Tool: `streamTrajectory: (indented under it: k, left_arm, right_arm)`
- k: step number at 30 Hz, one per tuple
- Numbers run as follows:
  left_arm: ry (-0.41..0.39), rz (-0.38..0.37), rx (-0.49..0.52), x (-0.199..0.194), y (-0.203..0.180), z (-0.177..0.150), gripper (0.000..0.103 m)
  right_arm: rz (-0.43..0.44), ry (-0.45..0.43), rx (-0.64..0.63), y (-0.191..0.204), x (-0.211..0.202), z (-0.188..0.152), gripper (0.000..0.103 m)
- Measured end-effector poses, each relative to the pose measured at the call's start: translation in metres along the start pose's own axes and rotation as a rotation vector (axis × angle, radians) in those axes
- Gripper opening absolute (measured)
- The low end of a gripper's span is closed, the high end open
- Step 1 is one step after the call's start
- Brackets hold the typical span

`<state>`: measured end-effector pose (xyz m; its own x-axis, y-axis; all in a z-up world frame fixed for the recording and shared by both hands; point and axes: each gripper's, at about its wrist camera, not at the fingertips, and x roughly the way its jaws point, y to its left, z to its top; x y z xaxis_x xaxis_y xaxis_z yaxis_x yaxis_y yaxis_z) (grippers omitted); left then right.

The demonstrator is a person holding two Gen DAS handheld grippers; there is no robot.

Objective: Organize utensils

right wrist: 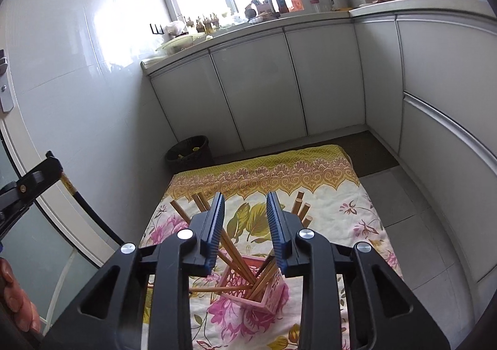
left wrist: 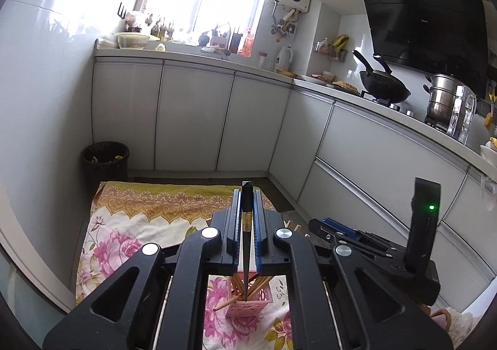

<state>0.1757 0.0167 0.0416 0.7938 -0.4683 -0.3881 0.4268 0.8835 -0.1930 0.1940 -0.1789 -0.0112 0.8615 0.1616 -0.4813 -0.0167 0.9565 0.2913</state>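
Observation:
My left gripper (left wrist: 247, 194) is shut on a black chopstick (left wrist: 247, 241) with a gold band, which hangs tip-down just over a pink slotted holder (left wrist: 248, 308). Several wooden chopsticks (left wrist: 264, 283) lean in that holder. In the right wrist view my right gripper (right wrist: 246, 197) stands open above the same holder (right wrist: 270, 294), nothing between its blue pads; the wooden chopsticks (right wrist: 236, 263) fan out under and beside it. The left gripper (right wrist: 46, 168) and its black chopstick (right wrist: 93, 216) show at the left edge. The right gripper (left wrist: 334, 224) lies just right of the left one.
The holder stands on a floral cloth (right wrist: 310, 182) spread on the kitchen floor. A dark waste bin (right wrist: 189, 152) sits in the far left corner. White cabinets (right wrist: 257, 85) run along the back and right. A hand (right wrist: 15, 297) shows at the lower left.

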Motion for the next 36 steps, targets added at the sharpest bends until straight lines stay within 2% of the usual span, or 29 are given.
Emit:
streamTrajectory:
  k: [6,16,18,19,23,26,27,28,32,36]
  left_arm:
    - [0.017,0.005,-0.006,0.019,-0.007,-0.005,0.006]
    - [0.068,0.023,0.010,0.072,-0.016,-0.033,0.008]
    - [0.108,0.035,0.013,0.085,-0.014,-0.044,0.028]
    - [0.111,0.039,0.007,0.087,-0.012,-0.048,0.032]
    - [0.079,0.050,-0.004,0.080,-0.011,-0.047,0.062]
    - [0.052,0.049,-0.002,0.068,-0.014,-0.040,0.068]
    - [0.046,0.054,-0.002,0.064,-0.015,-0.038,0.073]
    - [0.038,0.056,0.000,0.060,-0.017,-0.037,0.076]
    - [0.023,0.082,0.008,0.047,-0.023,-0.032,0.086]
    - [0.009,0.116,0.008,0.030,-0.029,-0.028,0.095]
  right_arm:
    - [-0.013,-0.031,0.012,-0.013,-0.031,-0.005,0.031]
    - [-0.031,-0.023,0.045,-0.039,-0.052,-0.019,0.042]
    - [-0.032,-0.018,0.059,-0.045,-0.053,-0.023,0.043]
    - [-0.033,-0.016,0.062,-0.046,-0.053,-0.024,0.044]
    - [-0.028,-0.021,0.086,-0.051,-0.056,-0.028,0.051]
    - [-0.021,-0.031,0.103,-0.052,-0.059,-0.030,0.056]
    - [-0.019,-0.033,0.108,-0.053,-0.061,-0.030,0.057]
    - [-0.016,-0.039,0.115,-0.053,-0.063,-0.030,0.060]
    - [-0.018,-0.088,0.148,-0.055,-0.079,-0.033,0.085]
    - [-0.033,-0.118,0.186,-0.058,-0.095,-0.036,0.091]
